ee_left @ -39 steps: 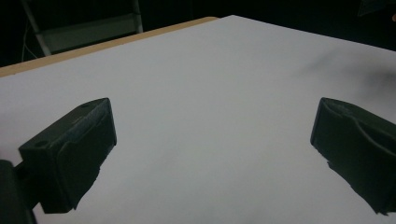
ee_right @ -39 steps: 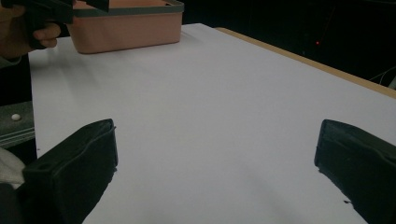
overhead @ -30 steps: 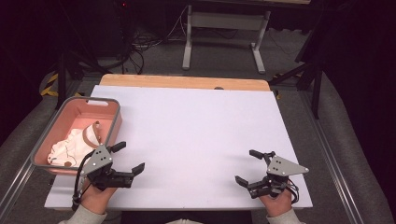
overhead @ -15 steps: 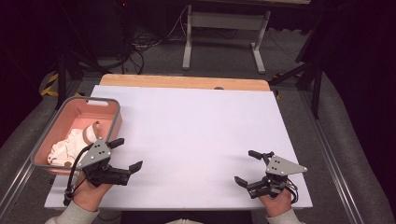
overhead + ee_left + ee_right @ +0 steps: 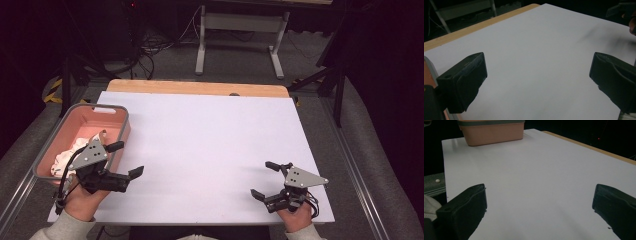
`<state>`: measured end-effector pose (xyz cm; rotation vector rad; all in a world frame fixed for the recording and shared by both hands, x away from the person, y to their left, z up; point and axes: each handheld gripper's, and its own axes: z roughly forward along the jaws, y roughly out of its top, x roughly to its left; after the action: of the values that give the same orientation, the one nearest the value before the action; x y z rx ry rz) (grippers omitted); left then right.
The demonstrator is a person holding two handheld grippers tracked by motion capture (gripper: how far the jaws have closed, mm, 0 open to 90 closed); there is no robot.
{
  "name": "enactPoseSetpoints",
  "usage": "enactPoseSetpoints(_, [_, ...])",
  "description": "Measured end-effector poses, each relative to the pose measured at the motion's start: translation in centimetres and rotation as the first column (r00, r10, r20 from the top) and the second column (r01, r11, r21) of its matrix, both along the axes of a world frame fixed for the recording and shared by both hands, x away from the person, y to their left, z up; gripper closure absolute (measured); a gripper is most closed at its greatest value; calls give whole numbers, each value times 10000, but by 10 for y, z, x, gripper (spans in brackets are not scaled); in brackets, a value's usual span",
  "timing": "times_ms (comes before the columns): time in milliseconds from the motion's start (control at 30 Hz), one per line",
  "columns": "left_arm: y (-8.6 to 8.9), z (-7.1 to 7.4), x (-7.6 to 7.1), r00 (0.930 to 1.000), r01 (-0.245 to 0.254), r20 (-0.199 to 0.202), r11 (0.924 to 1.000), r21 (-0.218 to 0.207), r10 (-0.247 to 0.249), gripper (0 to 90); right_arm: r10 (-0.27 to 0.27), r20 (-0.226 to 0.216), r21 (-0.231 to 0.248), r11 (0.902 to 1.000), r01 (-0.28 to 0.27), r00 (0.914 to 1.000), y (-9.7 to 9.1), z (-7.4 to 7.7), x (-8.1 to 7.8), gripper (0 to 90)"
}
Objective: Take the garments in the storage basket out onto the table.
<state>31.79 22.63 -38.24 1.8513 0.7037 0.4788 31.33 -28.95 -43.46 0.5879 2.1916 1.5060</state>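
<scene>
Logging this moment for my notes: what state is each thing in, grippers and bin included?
Left gripper: open, holding nothing, beside the bin.
Right gripper: open, holding nothing, over the white sheet.
Pink bin: upright at the sheet's left edge, with crumpled white cloth inside.
White sheet: lying flat on the table.

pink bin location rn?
High view: the pink bin sits at the table's left edge, its near end right beside the open left gripper.
</scene>
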Motion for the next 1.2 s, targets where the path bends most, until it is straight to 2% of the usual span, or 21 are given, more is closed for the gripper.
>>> enactPoseSetpoints(133, [7,6,1,9999,90,57,9991,411,-93,20,12,-24,-17,10000,-12,10000,0,0,0,4])
enactPoseSetpoints(400, [17,13,6,9997,-77,-210,9977,674,91,37,41,-45,-42,10000,-41,10000,1,-1,0,4])
enactPoseSetpoints(600, [29,17,13,9983,-376,-409,9962,783,409,53,84,-61,-88,9999,-84,9999,1,-1,1,4])
enactPoseSetpoints(733, [35,19,15,9973,-550,-428,9937,980,595,58,79,-63,-106,9999,-80,9999,2,-1,1,4])
enactPoseSetpoints(900, [41,22,20,9961,-527,-633,9908,1243,610,72,82,-93,-141,9999,-83,9999,2,-2,1,4])
enactPoseSetpoints(1200, [56,24,31,9907,-907,-864,9830,1594,1054,73,128,-137,-163,9998,-130,9998,3,-2,1,4])
